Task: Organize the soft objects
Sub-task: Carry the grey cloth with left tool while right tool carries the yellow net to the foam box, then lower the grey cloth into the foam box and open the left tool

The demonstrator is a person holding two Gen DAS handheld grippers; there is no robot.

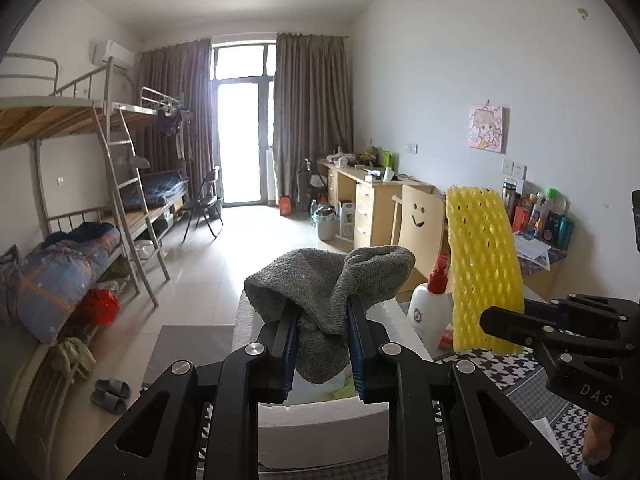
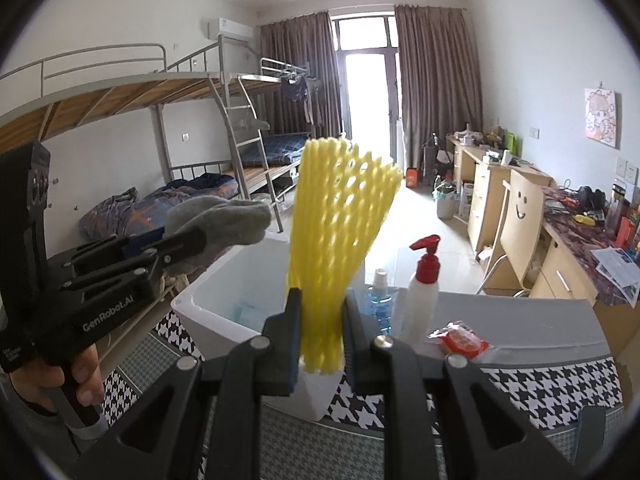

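Your left gripper (image 1: 322,344) has its jaws clamped on a grey towel (image 1: 332,280), which bunches up above the jaws and hangs below them, held over the open white foam box (image 2: 224,300) at the left of the bench (image 2: 540,384). Your hand (image 2: 60,376) grips its handle. To the right, your right gripper (image 2: 320,336) has its jaws clamped on the lower end of a yellow foam net sleeve (image 2: 340,216), which stands upright just beyond the box's right wall. Farther right on the bench stand a blue spray bottle (image 2: 378,300) and a white pump bottle (image 2: 424,292), with a red packet (image 2: 460,338) beside them.
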